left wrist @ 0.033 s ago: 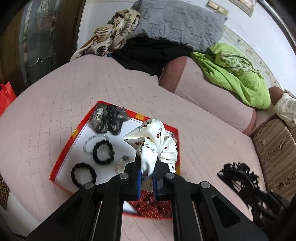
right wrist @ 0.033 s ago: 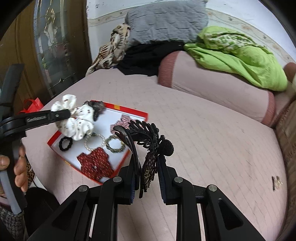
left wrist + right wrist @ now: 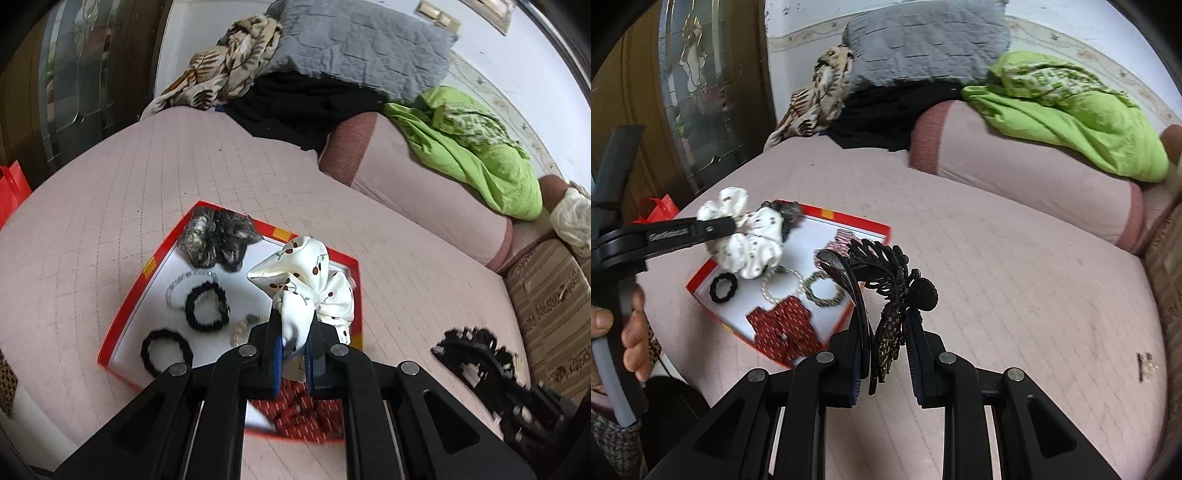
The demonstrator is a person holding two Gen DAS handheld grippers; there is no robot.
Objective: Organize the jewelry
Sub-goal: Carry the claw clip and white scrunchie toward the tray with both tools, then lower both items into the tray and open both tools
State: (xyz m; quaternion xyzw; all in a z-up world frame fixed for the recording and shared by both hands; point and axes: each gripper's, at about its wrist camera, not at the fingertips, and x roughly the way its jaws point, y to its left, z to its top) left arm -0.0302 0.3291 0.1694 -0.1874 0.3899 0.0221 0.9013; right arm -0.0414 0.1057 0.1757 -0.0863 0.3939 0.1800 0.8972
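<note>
The left gripper (image 3: 294, 360) is closed narrow on a white scrunchie (image 3: 308, 286) printed with small red cherries, pinching a fold of the fabric between its blue-lined fingers (image 3: 277, 350); the rest of the scrunchie billows out toward 12 o'clock, held above the red-rimmed tray (image 3: 129, 295). From the right wrist view the same scrunchie (image 3: 750, 240) hangs over the tray's corner at 10 o'clock, and raised lettering runs along the left gripper's black finger (image 3: 670, 233), too small and blurred to read.

The right gripper (image 3: 882, 354) is clamped on a black filigree hair claw (image 3: 882, 266), its dark beaded part caught between the fingers and its curved teeth fanning toward 11 o'clock, beside the tray's near right corner.

The tray (image 3: 849, 221) lies on the pink quilted bed (image 3: 1015, 295). On its white floor, in the left wrist view, a grey-black fuzzy scrunchie (image 3: 218, 240) sits at the far corner, a clear bead bracelet (image 3: 175, 288) overlaps a black bead bracelet (image 3: 207, 308) near the middle, and a black hair tie (image 3: 166, 350) lies at 7 o'clock. A red patterned scrunchie (image 3: 783, 328) fills the near corner, with a pearl bracelet (image 3: 783, 286) and a dark green bead bracelet (image 3: 825, 290) side by side behind it.

A small gold piece (image 3: 1145, 363) lies alone on the bed at 3 o'clock, well apart from the tray. No brand or label is legible.
</note>
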